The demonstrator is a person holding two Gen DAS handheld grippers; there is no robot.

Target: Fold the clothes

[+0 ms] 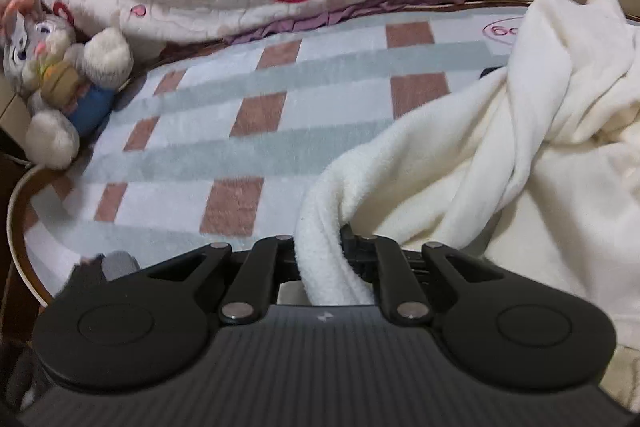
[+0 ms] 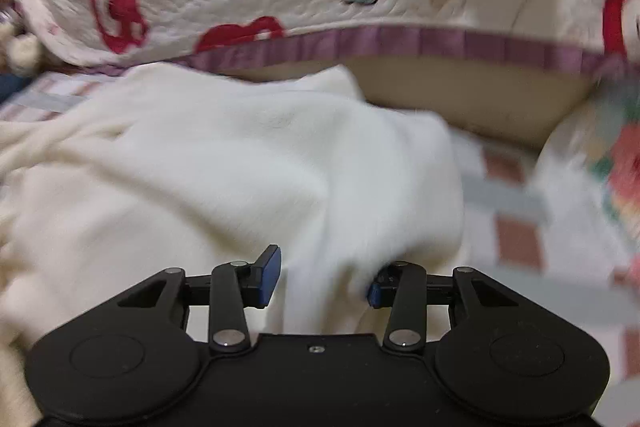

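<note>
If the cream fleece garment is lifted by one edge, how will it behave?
Probably floppy: the cream fleece garment already sags in loose rolls from the left gripper. Its fuzzy pile suggests decent grip, little slipping. It looks bulky, so trailing parts may drag on the checked blanket.

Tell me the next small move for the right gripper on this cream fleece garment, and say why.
Probably shut the right gripper on the fold between its jaws. They stand apart with the cream fleece garment bunched between them, not yet pinched, while the left gripper is already clamped on an edge of it. A second hold would let both lift and spread it over the checked blanket.
</note>
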